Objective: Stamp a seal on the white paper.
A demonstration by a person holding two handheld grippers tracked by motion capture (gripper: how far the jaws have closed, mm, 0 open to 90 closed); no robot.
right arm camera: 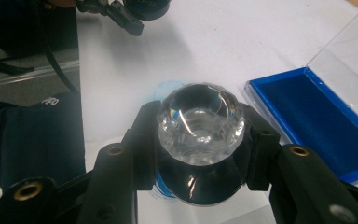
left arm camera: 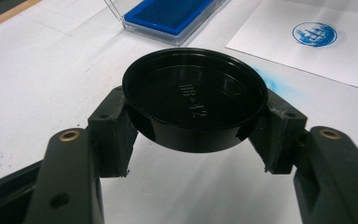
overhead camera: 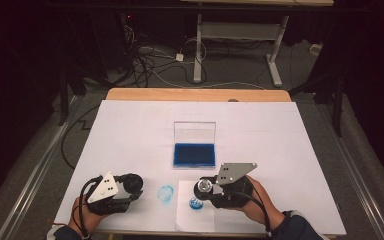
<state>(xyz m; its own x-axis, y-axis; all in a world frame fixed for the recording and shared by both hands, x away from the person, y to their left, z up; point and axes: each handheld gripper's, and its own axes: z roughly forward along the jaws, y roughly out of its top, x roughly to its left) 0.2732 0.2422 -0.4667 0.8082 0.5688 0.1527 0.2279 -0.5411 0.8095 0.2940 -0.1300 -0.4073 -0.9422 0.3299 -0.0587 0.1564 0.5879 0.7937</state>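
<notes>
My right gripper (overhead camera: 206, 190) (right arm camera: 200, 154) is shut on a round stamp (overhead camera: 203, 186) (right arm camera: 200, 122) with a clear faceted knob and a black base. It hangs just above a small white sheet (overhead camera: 196, 220) (left arm camera: 279, 42) that bears a round blue print (overhead camera: 196, 204) (left arm camera: 314, 34). My left gripper (overhead camera: 130, 187) (left arm camera: 196, 135) is shut on a black round lid (overhead camera: 132, 181) (left arm camera: 195, 98), hollow side up, close over the table at the front left. A blue ink pad (overhead camera: 194, 154) (left arm camera: 168, 14) (right arm camera: 317, 121) lies in its open clear case at the table's middle.
White paper covers the table (overhead camera: 130, 130). A faint blue smudge (overhead camera: 165, 193) (left arm camera: 266, 80) marks it between the grippers. The ink pad's clear cover (overhead camera: 194, 132) stands upright behind the pad. A dark sleeve (right arm camera: 32, 135) is at the left of the right gripper view.
</notes>
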